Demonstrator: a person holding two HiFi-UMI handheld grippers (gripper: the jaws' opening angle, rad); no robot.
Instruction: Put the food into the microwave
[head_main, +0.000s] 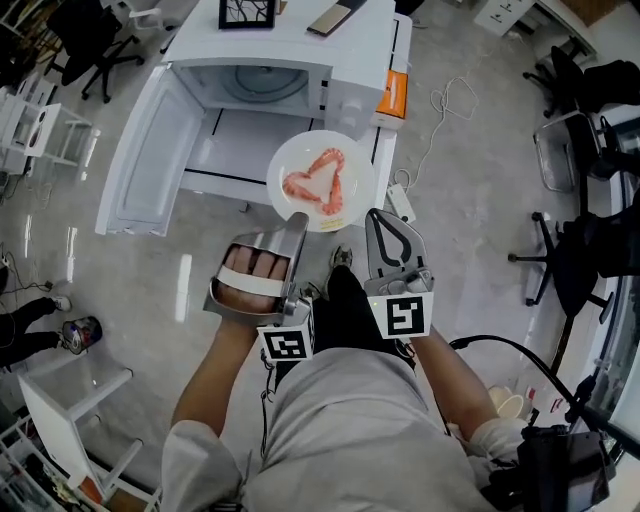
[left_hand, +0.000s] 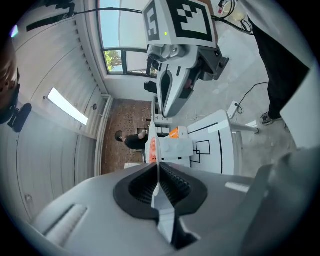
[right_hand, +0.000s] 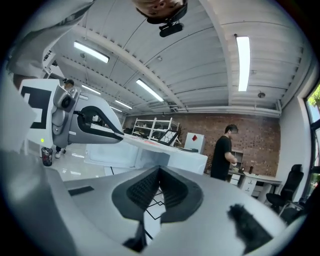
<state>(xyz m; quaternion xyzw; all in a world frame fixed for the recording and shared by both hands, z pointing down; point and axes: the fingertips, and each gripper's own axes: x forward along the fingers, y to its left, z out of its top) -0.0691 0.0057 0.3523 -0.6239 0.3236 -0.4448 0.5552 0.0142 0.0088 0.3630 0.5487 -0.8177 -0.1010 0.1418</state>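
We find the left gripper (head_main: 297, 222) clenched on the near rim of the plate (head_main: 358, 170), held level, we judge, so the shrimp (head_main: 318, 185) do not slide. The plate hangs before the open microwave (head_main: 290, 60). The right gripper (head_main: 385, 228) is closed, empty, alongside.

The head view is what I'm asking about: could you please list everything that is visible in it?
microwave: one, white, door open, ahead of the person
plate: one, white, held in front of the microwave's opening
shrimp: a few, pink, in a heart shape on the plate
picture frame: one, black, on the microwave's top
box: one, orange, at the microwave's right side
power strip: one, white, on the floor
can: one, dark, on the floor at left
office chairs: several, black, at both sides
left gripper: grey, shut on the plate's near rim
right gripper: grey, shut, empty, beside the plate
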